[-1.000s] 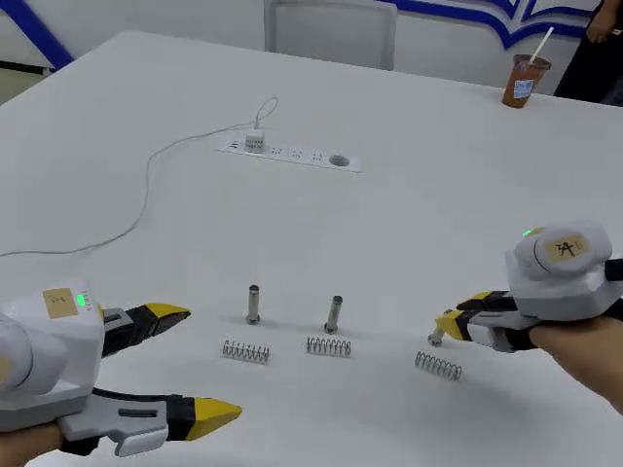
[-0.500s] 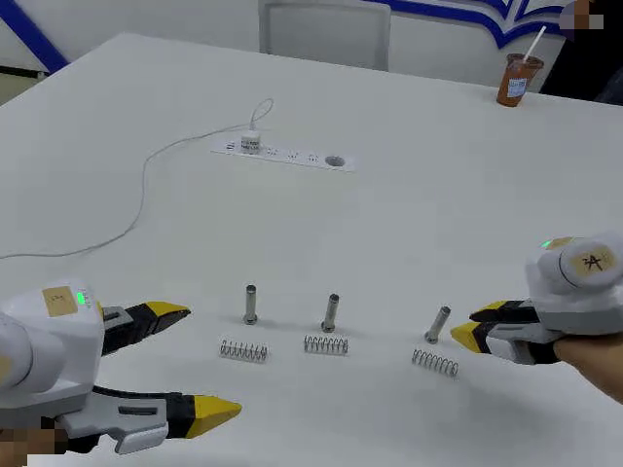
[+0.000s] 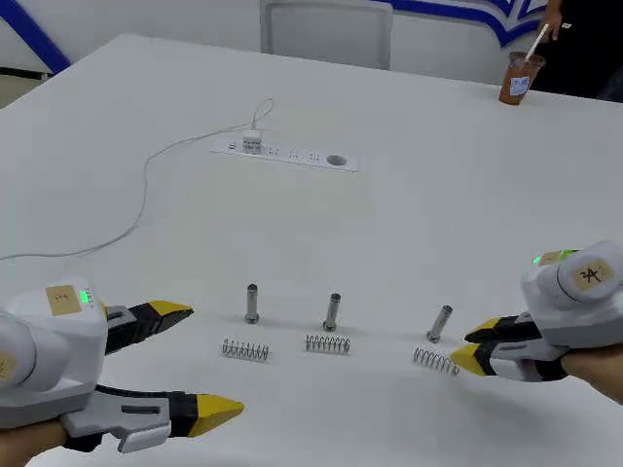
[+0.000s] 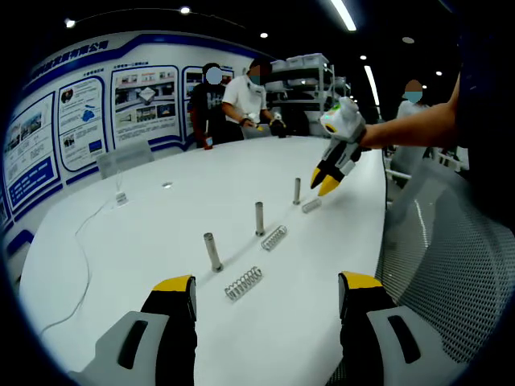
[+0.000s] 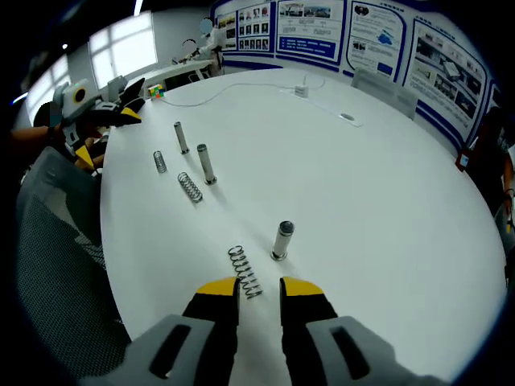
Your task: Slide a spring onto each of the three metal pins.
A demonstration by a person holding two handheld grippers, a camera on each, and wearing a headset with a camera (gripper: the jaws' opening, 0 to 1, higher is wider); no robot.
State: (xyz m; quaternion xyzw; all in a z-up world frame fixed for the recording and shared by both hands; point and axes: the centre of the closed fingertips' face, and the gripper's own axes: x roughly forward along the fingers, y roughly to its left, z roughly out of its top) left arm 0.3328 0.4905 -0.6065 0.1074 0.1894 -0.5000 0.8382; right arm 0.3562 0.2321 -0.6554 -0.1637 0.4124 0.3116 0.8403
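In the head view the right gripper [image 3: 463, 348], fingers narrowly apart and empty, sits just beside the rightmost spring [image 3: 434, 361], which lies on the table [image 3: 409, 224] by its upright pin [image 3: 440, 323]. It would be best pinched mid-coil and level. A far cup [image 3: 514, 78] holds a straw [image 3: 538, 44]. In the left gripper view the left gripper [image 4: 265, 281] has its fingers wide apart and empty. In the right gripper view the spring's end lies between the fingertips.

Three short metal pins stand upright in one row, and one small coil spring lies flat on its side in front of each. The right spring [image 3: 434, 361] almost touches the fingertips [image 3: 467, 361] of the right gripper [image 3: 470, 344], and the right pin [image 3: 441, 323] stands just beside them. The middle spring [image 3: 327, 343] and middle pin [image 3: 332, 311] are well apart from both grippers' fingers. The left spring [image 3: 244, 350] and left pin [image 3: 252, 303] are near the left gripper [image 3: 209, 360], just ahead of its fingers.
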